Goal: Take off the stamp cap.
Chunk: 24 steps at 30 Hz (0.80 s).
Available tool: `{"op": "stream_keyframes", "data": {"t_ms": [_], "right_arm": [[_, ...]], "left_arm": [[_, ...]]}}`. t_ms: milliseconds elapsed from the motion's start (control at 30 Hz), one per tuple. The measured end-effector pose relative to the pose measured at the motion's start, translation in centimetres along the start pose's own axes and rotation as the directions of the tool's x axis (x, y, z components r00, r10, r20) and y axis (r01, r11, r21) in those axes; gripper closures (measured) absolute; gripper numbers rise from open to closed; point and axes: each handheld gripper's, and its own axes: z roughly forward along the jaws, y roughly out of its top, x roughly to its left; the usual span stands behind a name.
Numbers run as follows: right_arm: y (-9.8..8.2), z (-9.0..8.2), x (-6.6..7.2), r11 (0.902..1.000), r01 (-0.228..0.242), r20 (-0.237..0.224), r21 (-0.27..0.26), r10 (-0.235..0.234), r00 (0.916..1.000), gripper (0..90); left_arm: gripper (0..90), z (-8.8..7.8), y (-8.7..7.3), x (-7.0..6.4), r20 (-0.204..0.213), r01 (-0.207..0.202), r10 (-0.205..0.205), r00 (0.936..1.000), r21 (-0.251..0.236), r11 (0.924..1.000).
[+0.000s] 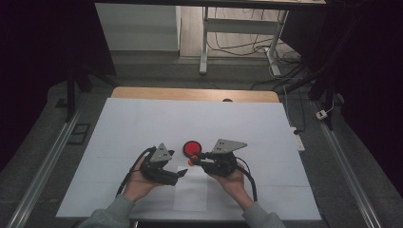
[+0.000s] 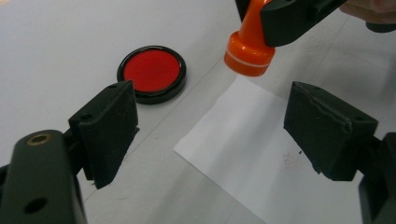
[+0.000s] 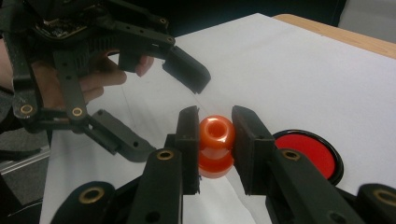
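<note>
The right tool [image 3: 214, 135] squeezes the orange stamp [image 3: 215, 144] mid-frame; the left tool [image 2: 210, 135] gapes wide over white paper [image 2: 261, 158].

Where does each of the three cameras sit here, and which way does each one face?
High view: above the person's side, looking forward and down on the white-covered table; both forearms, hands and tongs show.
Left gripper view: rides the left tongs, jaws open, facing the white paper sheet and round red ink pad in its black case.
Right gripper view: rides the right tongs, shut on the orange plastic stamp; the left hand shows beyond.
Shared: both gripper views show stamp and ink pad.
</note>
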Motion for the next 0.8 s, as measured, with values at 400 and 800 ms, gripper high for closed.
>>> {"op": "stream_keyframes", "data": {"t_ms": [400,800], "right_arm": [[0.0,-0.1,0.0,0.9999,-0.007,-0.004,-0.009,0.007,1.0,72.8],[0.1,-0.2,-0.1,0.9999,-0.009,-0.002,-0.01,0.009,1.0,72.8]], "left_arm": [[19.1,1.0,0.8,-0.7,0.023,-0.017,0.017,0.9996,-0.002,0.9999],[21.0,1.7,1.6,-1.1,0.032,-0.03,0.03,0.999,-0.007,0.9995]]}}
